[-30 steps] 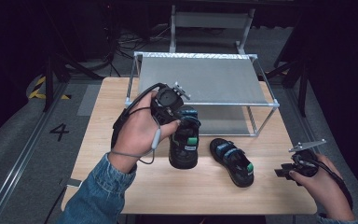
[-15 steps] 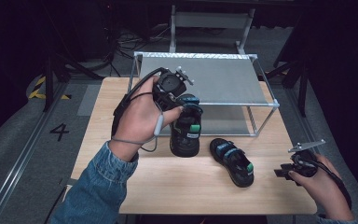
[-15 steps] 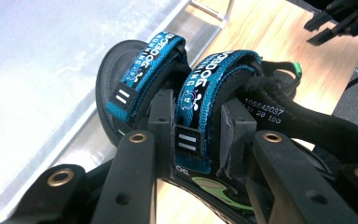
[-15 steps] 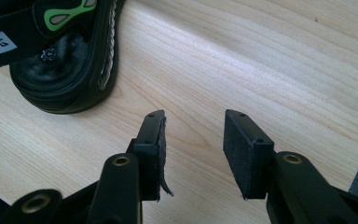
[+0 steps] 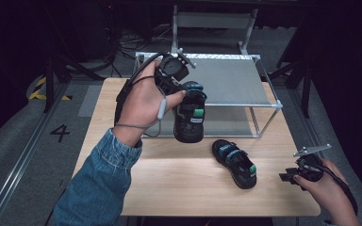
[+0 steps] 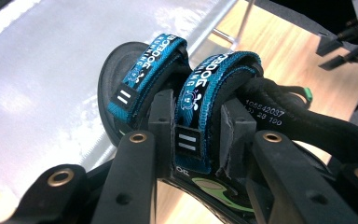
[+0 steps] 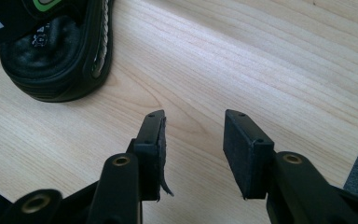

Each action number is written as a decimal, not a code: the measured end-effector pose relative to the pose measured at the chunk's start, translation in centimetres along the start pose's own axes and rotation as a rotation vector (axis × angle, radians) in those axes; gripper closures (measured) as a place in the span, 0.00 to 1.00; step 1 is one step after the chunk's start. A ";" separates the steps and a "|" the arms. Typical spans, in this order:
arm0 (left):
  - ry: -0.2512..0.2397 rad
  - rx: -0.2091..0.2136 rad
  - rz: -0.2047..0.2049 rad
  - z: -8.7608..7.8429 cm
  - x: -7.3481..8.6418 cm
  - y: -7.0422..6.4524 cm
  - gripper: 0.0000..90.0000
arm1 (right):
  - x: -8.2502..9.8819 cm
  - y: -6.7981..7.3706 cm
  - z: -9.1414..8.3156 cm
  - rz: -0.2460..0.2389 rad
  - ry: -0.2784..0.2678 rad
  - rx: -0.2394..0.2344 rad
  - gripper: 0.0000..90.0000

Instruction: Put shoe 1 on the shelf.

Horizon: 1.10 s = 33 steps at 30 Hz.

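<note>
In the high view, nearest the camera at about five o'clock, the right gripper [image 5: 286, 177] sat low over the front right corner of the worktop [image 5: 179, 188], its jaws standing apart with nothing between them; the right gripper view showed bare wood in the gap. Just beyond it, toward four o'clock of the worktop's centre, a second sandal [image 5: 234, 163] lay flat on its sole, black with blue straps and a green tab, well apart from the right gripper.

Farther back, near the centre and toward twelve o'clock, the left gripper [image 5: 185, 96] was clamped on the held sandal [image 5: 190, 115], which hung clear of the worktop in front of the metal rack [image 5: 268, 101]. In the left gripper view the pads [image 6: 161, 116] pinched one blue strap [image 6: 196, 100] from both sides. Behind it, the rack's grey shelf [image 5: 231, 82] stretched toward twelve o'clock.
</note>
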<state>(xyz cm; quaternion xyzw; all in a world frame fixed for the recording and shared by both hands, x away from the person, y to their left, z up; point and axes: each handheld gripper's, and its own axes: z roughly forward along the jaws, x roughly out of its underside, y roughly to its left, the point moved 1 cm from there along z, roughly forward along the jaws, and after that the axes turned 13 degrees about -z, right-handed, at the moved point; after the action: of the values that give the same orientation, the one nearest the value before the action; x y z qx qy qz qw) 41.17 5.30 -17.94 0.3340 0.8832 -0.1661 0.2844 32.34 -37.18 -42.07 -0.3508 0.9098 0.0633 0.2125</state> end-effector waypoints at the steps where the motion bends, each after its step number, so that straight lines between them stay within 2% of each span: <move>1: -0.003 -0.003 -0.002 0.0 -0.2 0.1 0.79 | 0.0 0.1 0.0 -0.004 -0.007 0.000 0.67; 8: -0.015 -0.017 -0.002 0.5 -1.8 1.0 0.79 | 0.0 0.6 -0.2 -0.016 -0.007 -0.003 0.67; 16: -0.045 -0.018 -0.007 1.5 -3.6 2.5 0.79 | 0.9 0.6 -0.2 0.012 -0.012 -0.021 0.67; 22: -0.071 -0.039 0.006 2.8 -4.7 3.8 0.79 | 1.2 0.6 -0.4 0.027 -0.016 -0.025 0.67; 24: -0.083 -0.033 0.012 3.4 -5.1 4.5 0.79 | 1.2 0.7 -0.2 0.022 -0.015 -0.030 0.67; 25: -0.086 -0.020 0.006 3.9 -5.4 5.1 0.79 | 1.3 0.7 0.0 0.023 -0.016 -0.035 0.67; 29: -0.095 -0.009 -0.008 4.7 -5.9 6.2 0.80 | 1.3 0.7 0.1 0.017 -0.016 -0.034 0.67; 32: -0.100 -0.024 -0.011 5.3 -6.3 6.8 0.79 | 1.3 0.6 0.0 0.016 -0.016 -0.035 0.67; 33: -0.097 -0.041 -0.014 5.7 -6.5 7.2 0.79 | 1.3 0.7 0.1 0.022 -0.018 -0.034 0.67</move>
<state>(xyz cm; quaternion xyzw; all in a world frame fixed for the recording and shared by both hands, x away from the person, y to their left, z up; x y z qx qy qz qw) 52.39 4.50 -19.17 0.3135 0.8738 -0.1661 0.3325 31.06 -37.47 -42.72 -0.3436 0.9105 0.0842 0.2139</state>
